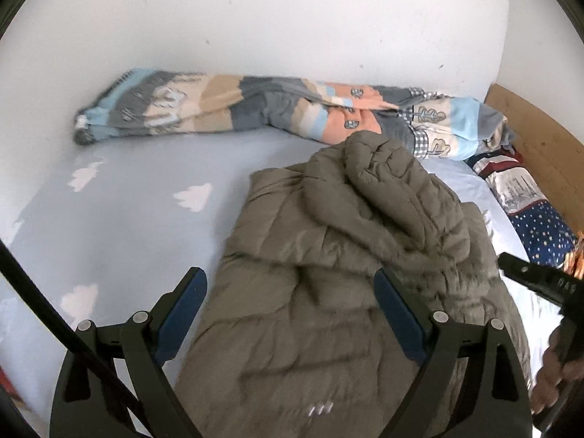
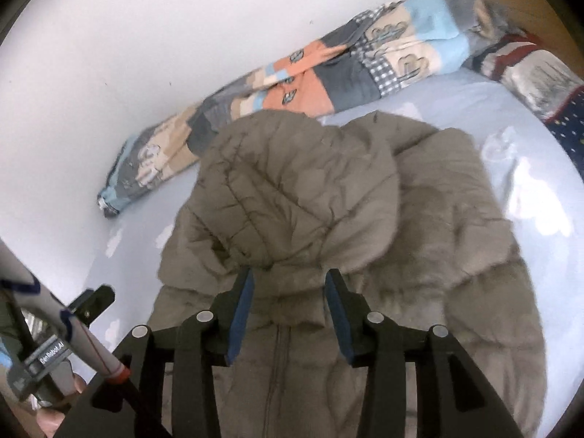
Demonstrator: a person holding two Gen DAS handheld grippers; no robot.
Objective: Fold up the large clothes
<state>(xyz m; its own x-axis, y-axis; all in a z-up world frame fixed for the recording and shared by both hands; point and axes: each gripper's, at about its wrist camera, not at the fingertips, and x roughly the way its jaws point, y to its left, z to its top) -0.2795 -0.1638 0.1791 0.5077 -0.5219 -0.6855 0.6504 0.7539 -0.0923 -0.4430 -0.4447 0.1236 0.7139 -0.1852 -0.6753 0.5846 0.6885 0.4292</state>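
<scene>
A puffy olive-brown jacket [image 1: 328,255] lies on the light-blue bed sheet [image 1: 127,219], zip side up, with its hood [image 2: 292,189] turned over onto the chest. My left gripper [image 1: 288,273] hangs open above the jacket's lower body, nothing between its blue pads [image 1: 182,314]. My right gripper [image 2: 291,273] sits at the base of the hood, and the bunched fabric fills the gap from pad to pad. Part of the right gripper [image 1: 529,273] shows at the right edge of the left wrist view. The left gripper's finger [image 2: 91,299] shows at the lower left of the right wrist view.
A rolled patchwork quilt [image 1: 255,109] lies along the white wall [image 1: 292,18] behind the jacket. A navy starred pillow [image 1: 529,211] rests against a wooden headboard [image 1: 529,127] at the right. A person's hand [image 1: 558,365] holds the right gripper.
</scene>
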